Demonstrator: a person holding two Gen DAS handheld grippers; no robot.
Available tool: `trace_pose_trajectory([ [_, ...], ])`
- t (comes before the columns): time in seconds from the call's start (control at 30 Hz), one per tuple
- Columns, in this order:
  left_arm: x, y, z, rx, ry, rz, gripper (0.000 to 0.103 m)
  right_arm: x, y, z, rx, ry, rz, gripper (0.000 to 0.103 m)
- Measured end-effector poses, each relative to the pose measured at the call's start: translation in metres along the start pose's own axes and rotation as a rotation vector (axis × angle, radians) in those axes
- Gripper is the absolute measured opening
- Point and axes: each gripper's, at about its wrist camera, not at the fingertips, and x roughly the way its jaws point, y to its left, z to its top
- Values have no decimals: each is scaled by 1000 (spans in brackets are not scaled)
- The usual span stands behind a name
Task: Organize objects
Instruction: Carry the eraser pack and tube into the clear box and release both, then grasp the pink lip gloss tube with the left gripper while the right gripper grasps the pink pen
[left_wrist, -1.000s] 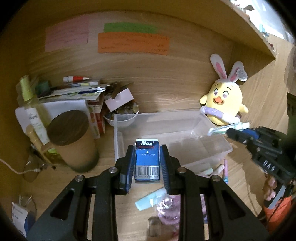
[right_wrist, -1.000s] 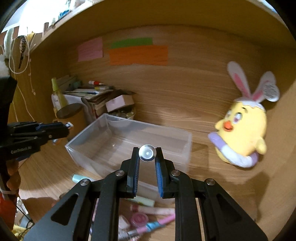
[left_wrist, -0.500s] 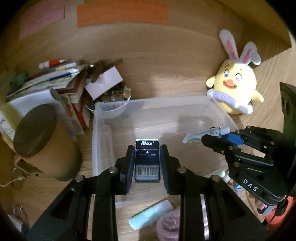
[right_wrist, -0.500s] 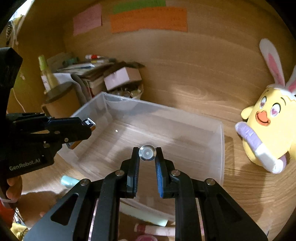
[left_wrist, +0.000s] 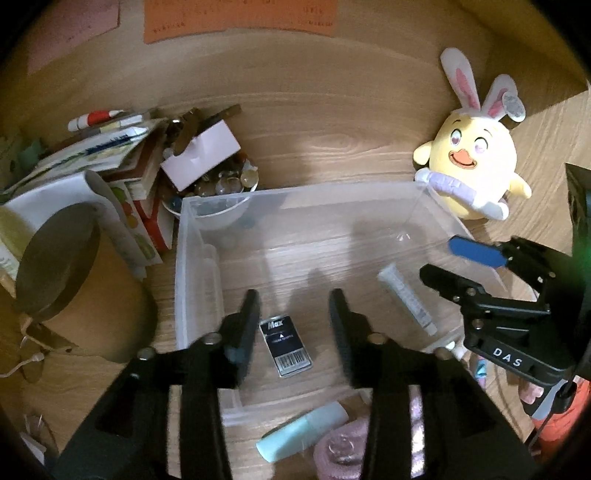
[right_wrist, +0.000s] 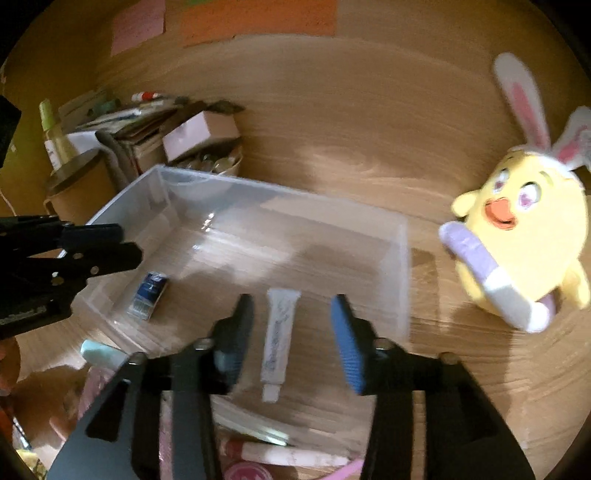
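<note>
Left claw (left_wrist: 293, 317): jaws spread wide, holding nothing, hanging over the near end of the bin
Right claw (right_wrist: 291, 325): jaws spread wide too, nothing between the pads, poised over the bin's near right part
Clear bin (left_wrist: 295, 192): see-through plastic tub sitting on the wooden counter (left_wrist: 332, 147), open at the top
Staple box (left_wrist: 286, 345): small dark box marked "Max" with a barcode, lying flat on the bin floor, directly below the left claw and touching neither finger
Tube (right_wrist: 279, 339): slim white tube lying flat in the bin, cap toward the near wall, below the right claw and apart from both pads; well apart from the staple box
Outside the bin, near side: a pale teal cylinder (left_wrist: 301, 430) and a pink ridged item (left_wrist: 341, 454) on the counter just beside the front wall
Plush chick (left_wrist: 474, 166): yellow, with bunny ears, standing just past the bin's far right corner
Left of the bin: a round container with a dark lid (left_wrist: 55, 258), a stack of books and papers (left_wrist: 110, 155), and a bowl of glass pebbles (left_wrist: 221, 184) against the bin's far left corner
</note>
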Motion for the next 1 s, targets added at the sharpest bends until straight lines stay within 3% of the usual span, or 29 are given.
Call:
trace_pose_trajectory([
  [0.1,-16,-2,-4,3,-29,20,63,-16,-3,-2,5,-26,-11,61],
  [0.27,-47,-10,-23,16,-69,52,93,-51,-2,-11,2,-87,-34,73],
  [0.37,-61,-12,-41,16,-74,63,95,-73,1,-24,-5,-122,-33,82],
  [0.6,-75,-17,-92,36,-29,61,95,-95,10,-64,-3,-122,-1,82],
  [1.0,-54,-37,-148,94,67,-35,94,-79,17,-123,47,-1,37,82],
])
